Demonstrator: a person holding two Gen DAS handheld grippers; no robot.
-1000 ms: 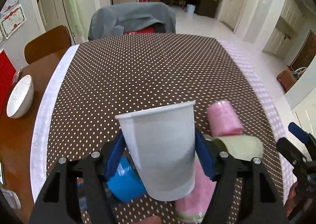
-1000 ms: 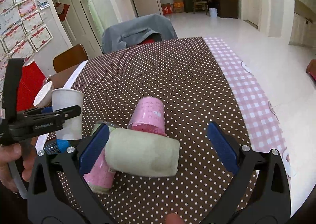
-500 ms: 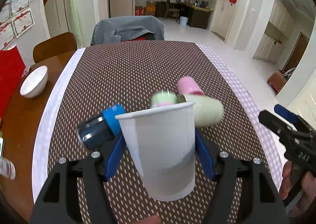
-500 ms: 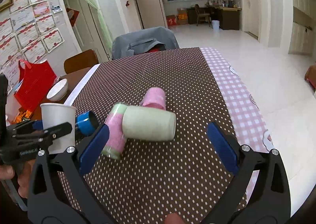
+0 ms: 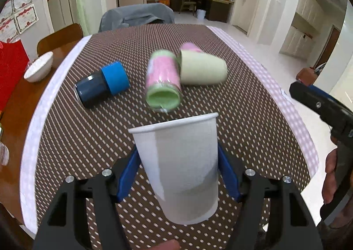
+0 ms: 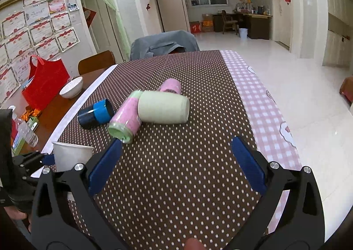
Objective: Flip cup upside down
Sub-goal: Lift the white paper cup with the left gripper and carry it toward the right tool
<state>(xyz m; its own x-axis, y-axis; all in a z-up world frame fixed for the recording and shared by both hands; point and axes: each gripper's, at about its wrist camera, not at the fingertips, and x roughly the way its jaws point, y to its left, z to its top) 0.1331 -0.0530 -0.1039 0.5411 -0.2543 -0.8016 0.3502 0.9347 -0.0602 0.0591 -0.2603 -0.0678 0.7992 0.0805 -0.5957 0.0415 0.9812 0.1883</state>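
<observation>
My left gripper (image 5: 178, 161) is shut on a white paper cup (image 5: 181, 166) and holds it upright, mouth up, above the near part of the brown dotted tablecloth (image 5: 88, 139). The cup also shows at the left edge of the right wrist view (image 6: 70, 157), held in the left gripper (image 6: 47, 159). My right gripper (image 6: 176, 161) is open and empty above the near middle of the table; it also shows at the right edge of the left wrist view (image 5: 320, 104).
Several cups lie on their sides mid-table: a dark and blue one (image 5: 101, 83), a pink and green one (image 5: 163, 82), a pale green one (image 5: 203, 70), a pink one behind (image 6: 171, 84). A white bowl (image 6: 71, 90) and red bag (image 6: 44, 89) stand left. A covered chair (image 6: 163, 43) is at the far end.
Both grippers have pulled back and up from the lying cups. The left gripper still holds the white cup upright. The right gripper has stayed open.
</observation>
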